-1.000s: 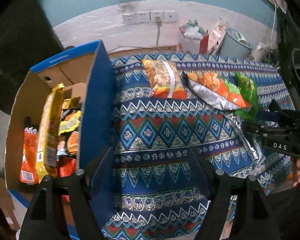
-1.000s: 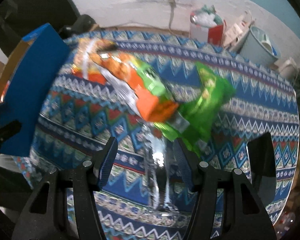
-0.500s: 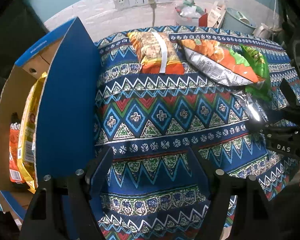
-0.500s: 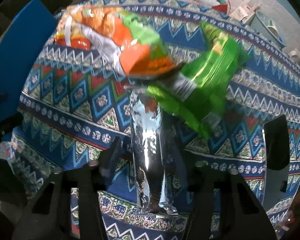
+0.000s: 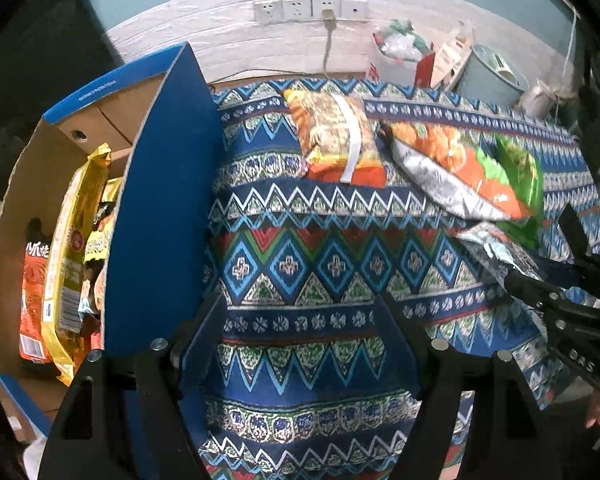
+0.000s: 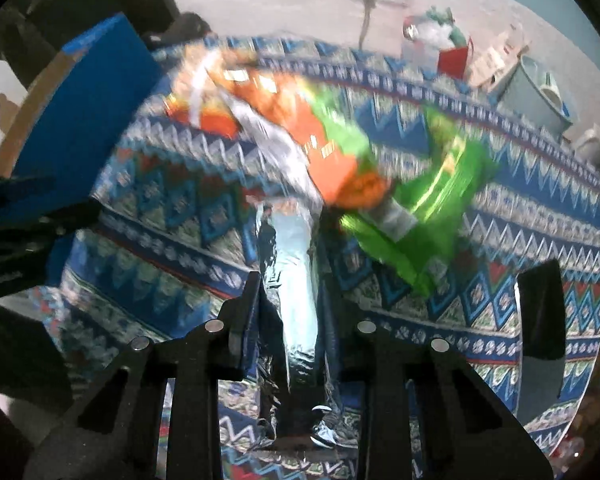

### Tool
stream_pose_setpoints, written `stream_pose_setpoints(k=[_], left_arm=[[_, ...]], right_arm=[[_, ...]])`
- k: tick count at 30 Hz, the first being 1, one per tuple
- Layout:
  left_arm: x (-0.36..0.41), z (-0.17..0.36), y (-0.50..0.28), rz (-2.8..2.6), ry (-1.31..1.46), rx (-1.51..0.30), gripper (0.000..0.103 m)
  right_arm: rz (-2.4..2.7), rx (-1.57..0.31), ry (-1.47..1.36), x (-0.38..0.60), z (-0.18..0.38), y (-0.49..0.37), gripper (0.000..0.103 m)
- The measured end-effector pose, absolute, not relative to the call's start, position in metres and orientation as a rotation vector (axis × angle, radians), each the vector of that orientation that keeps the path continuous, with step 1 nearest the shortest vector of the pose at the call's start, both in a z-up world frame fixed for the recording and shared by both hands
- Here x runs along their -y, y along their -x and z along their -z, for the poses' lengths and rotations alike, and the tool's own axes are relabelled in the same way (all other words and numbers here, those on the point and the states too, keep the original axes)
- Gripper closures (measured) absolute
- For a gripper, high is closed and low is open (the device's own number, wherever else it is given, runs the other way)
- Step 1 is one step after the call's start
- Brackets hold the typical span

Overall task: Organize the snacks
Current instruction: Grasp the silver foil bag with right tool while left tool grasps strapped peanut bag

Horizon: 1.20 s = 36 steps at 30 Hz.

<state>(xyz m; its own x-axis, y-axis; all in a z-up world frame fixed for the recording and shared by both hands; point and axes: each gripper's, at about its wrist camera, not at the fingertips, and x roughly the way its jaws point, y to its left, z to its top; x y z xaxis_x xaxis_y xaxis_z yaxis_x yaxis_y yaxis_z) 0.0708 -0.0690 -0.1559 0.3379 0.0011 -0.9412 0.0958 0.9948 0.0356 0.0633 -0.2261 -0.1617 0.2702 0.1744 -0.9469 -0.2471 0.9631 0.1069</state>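
My right gripper (image 6: 290,280) is shut on a silver foil snack bag (image 6: 296,272) and holds its end between the fingers; it also shows at the right of the left wrist view (image 5: 500,250). An orange-and-green chip bag (image 5: 456,168) and a green bag (image 6: 432,220) lie on the patterned tablecloth (image 5: 300,264) beside it. An orange noodle pack (image 5: 336,140) lies further back. My left gripper (image 5: 300,320) is open and empty above the cloth, next to the blue cardboard box (image 5: 156,200) that holds several snack packs (image 5: 72,256).
Wall sockets with a plugged cable (image 5: 328,20) are behind the table. A white bag (image 5: 396,52) and a grey bin (image 5: 492,76) stand beyond the far edge. The table's near edge drops off below my left gripper.
My right gripper has closed on the silver foil bag and is moving, so its view is blurred. My left gripper has shifted slightly back towards the box.
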Motion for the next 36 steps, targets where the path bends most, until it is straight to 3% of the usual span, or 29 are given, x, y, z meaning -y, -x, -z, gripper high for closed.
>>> stream_pose_setpoints(k=[21, 36], left_arm=[[0.081, 0.123, -0.15, 0.048, 0.02, -1.235, 0.022], [0.092, 0.171, -0.213, 0.031, 0.083, -1.322, 0.022]], right_arm=[[-0.304, -1.153, 0.052, 0.23, 0.079, -0.136, 0.078], [-0.28, -1.183, 0.016, 0.254, 0.107, -0.196, 0.078]])
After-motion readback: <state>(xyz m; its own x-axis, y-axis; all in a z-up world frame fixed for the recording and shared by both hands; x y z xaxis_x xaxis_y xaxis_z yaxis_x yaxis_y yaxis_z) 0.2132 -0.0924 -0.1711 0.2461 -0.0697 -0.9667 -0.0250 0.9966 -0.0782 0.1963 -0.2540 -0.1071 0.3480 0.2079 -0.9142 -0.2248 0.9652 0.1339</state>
